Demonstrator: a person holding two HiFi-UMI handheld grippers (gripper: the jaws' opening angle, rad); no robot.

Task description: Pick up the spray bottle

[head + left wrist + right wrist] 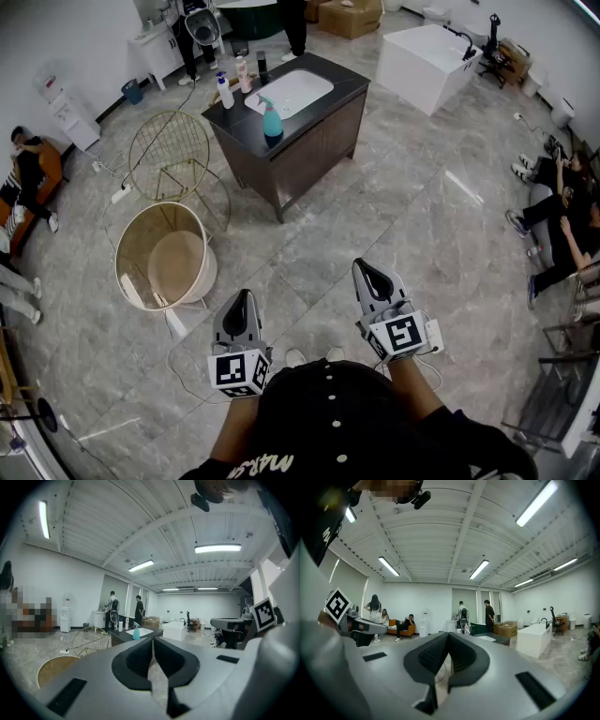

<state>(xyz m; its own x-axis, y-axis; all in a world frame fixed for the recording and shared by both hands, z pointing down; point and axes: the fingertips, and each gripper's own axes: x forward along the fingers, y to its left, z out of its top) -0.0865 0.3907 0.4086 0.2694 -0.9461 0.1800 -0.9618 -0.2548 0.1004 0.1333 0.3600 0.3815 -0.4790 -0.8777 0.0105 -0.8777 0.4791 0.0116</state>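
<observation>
Both claws (241,300) (368,272) hang well short of the spray bottle (272,120).

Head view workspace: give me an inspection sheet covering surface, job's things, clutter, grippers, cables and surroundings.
Surface: dark vanity counter with a white sink, standing on the grey tiled floor.
Job's things: teal spray bottle upright at the counter's front edge, beside the sink, far from both grippers.
Clutter: several bottles at the counter's far left corner.
Grippers: left gripper shut, empty; right gripper shut, empty.
Cables: white power strip with its lead on the floor by the wire chair.
Surroundings: round tan basket, white tub, water dispenser, seated people at the edges.
</observation>
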